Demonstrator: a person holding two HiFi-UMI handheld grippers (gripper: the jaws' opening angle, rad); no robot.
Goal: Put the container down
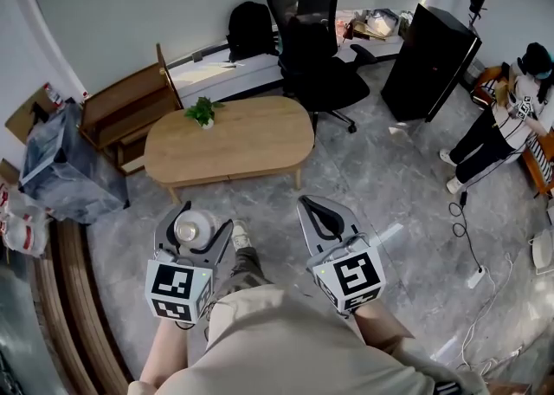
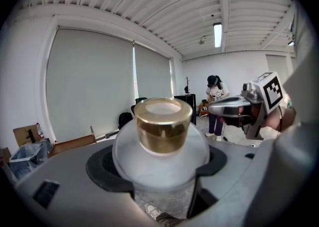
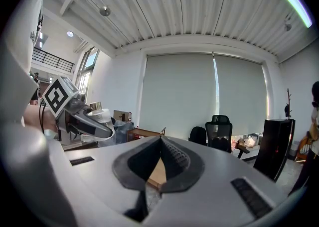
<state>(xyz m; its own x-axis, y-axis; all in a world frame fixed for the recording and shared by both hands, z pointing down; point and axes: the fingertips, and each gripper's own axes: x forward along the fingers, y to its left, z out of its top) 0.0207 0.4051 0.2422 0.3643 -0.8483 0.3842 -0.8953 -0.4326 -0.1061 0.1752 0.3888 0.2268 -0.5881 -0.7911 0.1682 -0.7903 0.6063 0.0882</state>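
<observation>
While the container [image 2: 162,144] is up in the air like this, I'd say we're at the carry stage of the put-down, nothing has been set anywhere yet. It's a roundish frosted white thing with a gold ring [image 2: 163,121] at the top, sitting upright, and the left gripper [image 1: 192,230] has its jaws pinched on the rounded body from both sides, so that grip looks pretty solid to me. The right gripper [image 1: 318,207] is doing nothing useful: its jaws are pressed together with nothing between them, and it hangs just beside the left one at about the same height. From the head view both grippers are out in front of the person, above the grey floor [image 1: 389,211], and the nearest sensible landing spot is the oval wooden table [image 1: 238,142] further ahead, with a small potted plant [image 1: 204,112] near its far left edge. Table and container are clearly apart right now, so my guess for the next move is to carry it forward over a bare part of the tabletop away from the plant, lower it while keeping it upright until the base sits flat, and only then spread the jaws. Letting go early is the obvious risk, since something that round would probably roll.
</observation>
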